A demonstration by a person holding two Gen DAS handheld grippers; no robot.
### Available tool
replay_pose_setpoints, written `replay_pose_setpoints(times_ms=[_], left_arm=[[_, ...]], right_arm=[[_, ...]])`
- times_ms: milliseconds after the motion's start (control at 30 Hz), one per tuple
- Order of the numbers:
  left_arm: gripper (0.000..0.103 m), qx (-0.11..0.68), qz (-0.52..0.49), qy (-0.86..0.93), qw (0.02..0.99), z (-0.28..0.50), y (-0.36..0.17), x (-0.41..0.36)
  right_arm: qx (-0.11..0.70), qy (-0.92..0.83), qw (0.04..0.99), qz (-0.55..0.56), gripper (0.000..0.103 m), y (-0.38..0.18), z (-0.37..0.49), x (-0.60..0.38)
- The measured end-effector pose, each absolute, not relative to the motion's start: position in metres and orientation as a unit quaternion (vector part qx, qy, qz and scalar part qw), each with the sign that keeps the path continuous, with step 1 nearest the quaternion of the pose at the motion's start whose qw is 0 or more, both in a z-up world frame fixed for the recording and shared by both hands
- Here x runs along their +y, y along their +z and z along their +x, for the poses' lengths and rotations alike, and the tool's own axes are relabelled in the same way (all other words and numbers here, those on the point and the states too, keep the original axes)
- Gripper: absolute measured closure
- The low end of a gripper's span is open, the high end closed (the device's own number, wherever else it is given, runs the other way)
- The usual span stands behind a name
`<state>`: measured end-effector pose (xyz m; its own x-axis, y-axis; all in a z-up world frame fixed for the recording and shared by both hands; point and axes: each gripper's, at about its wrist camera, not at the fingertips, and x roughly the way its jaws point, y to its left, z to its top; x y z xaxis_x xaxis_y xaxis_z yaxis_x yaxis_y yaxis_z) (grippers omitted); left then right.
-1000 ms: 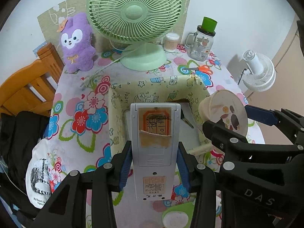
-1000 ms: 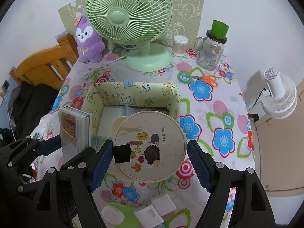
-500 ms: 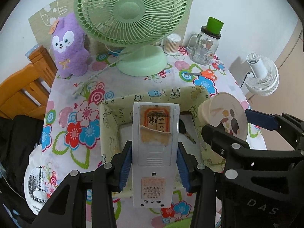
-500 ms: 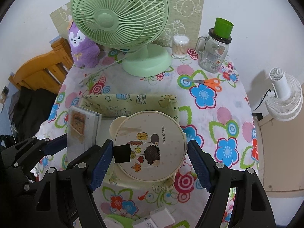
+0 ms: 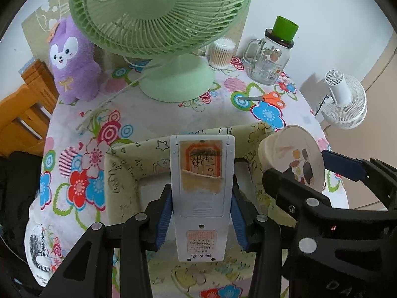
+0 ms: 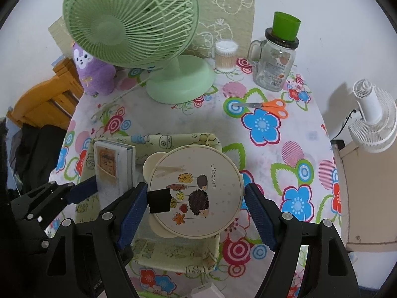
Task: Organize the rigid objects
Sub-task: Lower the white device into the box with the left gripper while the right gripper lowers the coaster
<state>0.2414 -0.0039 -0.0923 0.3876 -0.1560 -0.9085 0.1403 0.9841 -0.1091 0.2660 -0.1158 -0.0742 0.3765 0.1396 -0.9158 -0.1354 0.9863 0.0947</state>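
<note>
Left tongs (image 5: 201, 219) clamped a remote (image 5: 201, 198), right tongs (image 6: 196, 206) a round box (image 6: 196, 193), both poised over the bin (image 5: 124, 171) for stowing.

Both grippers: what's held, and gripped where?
Left gripper clamps the grey remote by its long side edges, lower half. Right gripper holds the round hedgehog-print case across its rim.

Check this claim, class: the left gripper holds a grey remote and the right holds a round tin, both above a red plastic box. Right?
Not quite. The box is pale green printed fabric, as the right wrist view shows. The left gripper does hold the remote, and the right gripper the tin.
</note>
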Motion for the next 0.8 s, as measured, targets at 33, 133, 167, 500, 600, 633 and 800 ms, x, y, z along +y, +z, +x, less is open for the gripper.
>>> replay_pose_setpoints(times_ms=[33, 133, 167, 500, 600, 633, 800], left_arm=[[0.058, 0.55, -0.013, -0.091, 0.83, 0.244, -0.095, -0.004], [0.058, 0.555, -0.018, -0.09, 0.827, 0.248, -0.102, -0.005], [0.058, 0.559, -0.02, -0.088, 0.825, 0.249, -0.107, -0.006], [0.058, 0.589, -0.032, -0.085, 0.803, 0.254, -0.137, -0.006], [0.055, 0.595, -0.041, -0.08, 0.799, 0.256, -0.143, -0.002], [0.048, 0.593, -0.038, -0.079, 0.801, 0.256, -0.142, -0.002], [0.018, 0.564, -0.002, -0.063, 0.823, 0.253, -0.127, -0.004]], right_arm=[[0.553, 0.081, 0.829, 0.001, 0.023, -0.076, 0.268, -0.116], [0.559, 0.08, 0.825, 0.002, 0.023, -0.082, 0.274, -0.118], [0.561, 0.08, 0.824, 0.001, 0.023, -0.085, 0.275, -0.118], [0.567, 0.084, 0.819, -0.029, 0.023, -0.104, 0.279, -0.112], [0.564, 0.083, 0.821, -0.035, 0.023, -0.105, 0.28, -0.111], [0.563, 0.083, 0.821, -0.035, 0.023, -0.105, 0.281, -0.111], [0.563, 0.082, 0.821, -0.037, 0.023, -0.104, 0.281, -0.11]])
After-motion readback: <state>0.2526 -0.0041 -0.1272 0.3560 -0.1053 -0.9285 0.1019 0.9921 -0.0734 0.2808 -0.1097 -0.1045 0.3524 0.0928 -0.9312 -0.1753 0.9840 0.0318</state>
